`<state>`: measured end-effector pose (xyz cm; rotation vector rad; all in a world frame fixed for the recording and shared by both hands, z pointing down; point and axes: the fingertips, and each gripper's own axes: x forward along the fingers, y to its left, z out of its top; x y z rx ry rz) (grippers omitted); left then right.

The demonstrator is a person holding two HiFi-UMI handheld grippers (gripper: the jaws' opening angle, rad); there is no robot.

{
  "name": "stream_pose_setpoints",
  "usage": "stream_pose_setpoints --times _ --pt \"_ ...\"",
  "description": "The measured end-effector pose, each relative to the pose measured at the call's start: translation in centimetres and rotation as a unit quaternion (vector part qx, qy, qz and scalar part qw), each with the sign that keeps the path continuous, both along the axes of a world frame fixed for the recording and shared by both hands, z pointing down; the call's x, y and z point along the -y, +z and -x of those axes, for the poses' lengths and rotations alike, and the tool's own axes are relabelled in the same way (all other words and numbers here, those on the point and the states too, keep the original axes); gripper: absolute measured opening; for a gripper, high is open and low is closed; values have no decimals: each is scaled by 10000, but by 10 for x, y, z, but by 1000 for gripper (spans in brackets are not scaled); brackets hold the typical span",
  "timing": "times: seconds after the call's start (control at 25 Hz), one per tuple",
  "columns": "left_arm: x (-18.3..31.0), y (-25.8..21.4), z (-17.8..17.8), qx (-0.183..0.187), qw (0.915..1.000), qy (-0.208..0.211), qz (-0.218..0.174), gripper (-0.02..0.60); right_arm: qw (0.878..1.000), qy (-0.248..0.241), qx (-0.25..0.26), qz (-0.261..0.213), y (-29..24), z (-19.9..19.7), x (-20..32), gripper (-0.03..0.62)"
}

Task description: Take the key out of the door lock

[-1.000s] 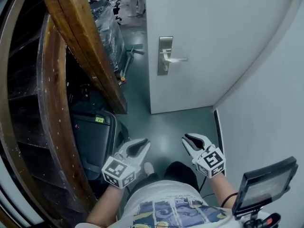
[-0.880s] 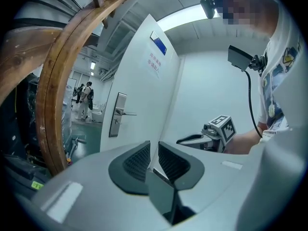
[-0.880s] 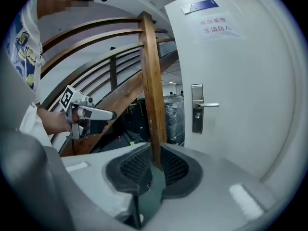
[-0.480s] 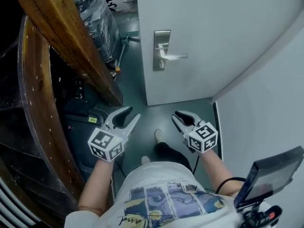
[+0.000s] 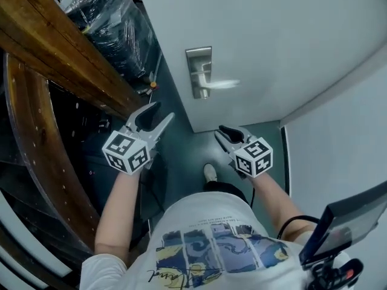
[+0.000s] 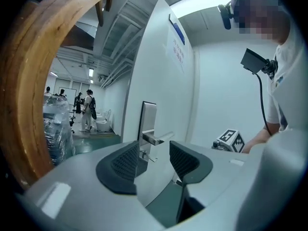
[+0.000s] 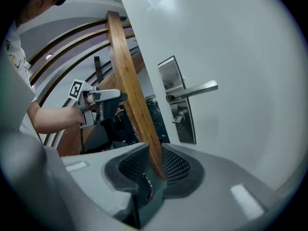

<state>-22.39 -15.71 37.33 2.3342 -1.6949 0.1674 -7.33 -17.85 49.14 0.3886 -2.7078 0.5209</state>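
The door (image 5: 272,47) is smooth matt white; its lock plate (image 5: 199,71) and lever handle (image 5: 221,84) are brushed metal. At left the beam (image 5: 48,41) is glossy varnished wood, beyond it wrinkled clear plastic film (image 5: 115,26) shines, and the floor (image 5: 181,150) looks smooth.

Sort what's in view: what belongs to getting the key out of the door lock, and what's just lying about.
Belongs to the job:
door
lock plate
handle
key, hanging under the handle
left tongs and right tongs, both opening, nothing between them

Just lying about:
curved wooden beam
plastic-wrapped bundle
people in the far room
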Motion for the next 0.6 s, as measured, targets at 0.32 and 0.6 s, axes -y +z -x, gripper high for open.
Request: stream_pose_setpoints --times 0.32,0.6 --pt "86 0 29 -40 9998 184 5 293 9995 -245 -13 178 12 19 37 81" --pt "131 -11 49 -415 9979 448 -225 396 9989 -359 -113 283 19 26 50 81"
